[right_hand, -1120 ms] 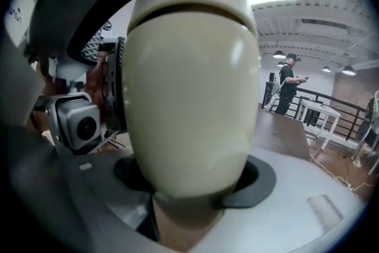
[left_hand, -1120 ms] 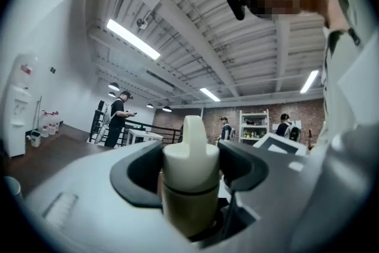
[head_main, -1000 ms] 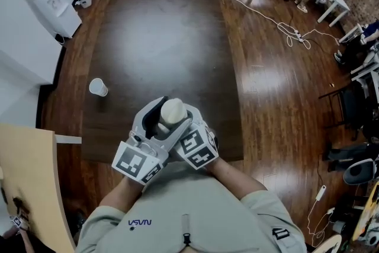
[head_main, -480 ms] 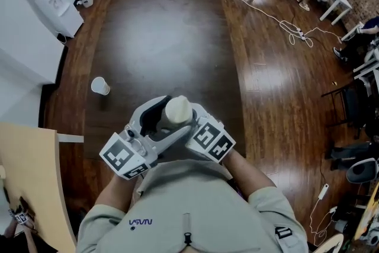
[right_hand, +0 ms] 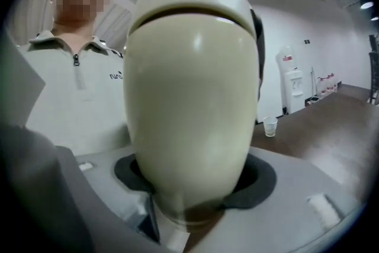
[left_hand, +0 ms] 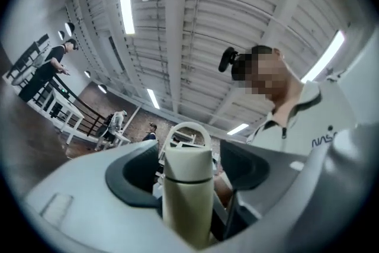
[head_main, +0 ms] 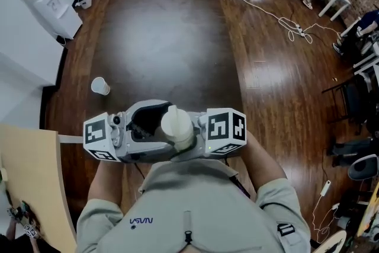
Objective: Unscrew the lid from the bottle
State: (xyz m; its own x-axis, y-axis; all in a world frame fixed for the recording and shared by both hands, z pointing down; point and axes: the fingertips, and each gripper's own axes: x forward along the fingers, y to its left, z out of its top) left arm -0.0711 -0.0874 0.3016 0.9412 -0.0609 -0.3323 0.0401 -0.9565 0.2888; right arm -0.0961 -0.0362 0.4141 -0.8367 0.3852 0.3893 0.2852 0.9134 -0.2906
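Over the dark worktop (head_main: 166, 38) the right gripper (right_hand: 194, 181) clamps the bottle (head_main: 176, 126), its lid (left_hand: 188, 164) still on, while the left gripper (left_hand: 189, 173), jaws just opening, stands loose around it.

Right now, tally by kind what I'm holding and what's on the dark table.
Bottles: 1, the bottle.
Grippers: 2, the left gripper, its jaws just opening with the bottle between them, and the right gripper, shut on the bottle.
Cups: 1, the cup on the table.
Total: 4.
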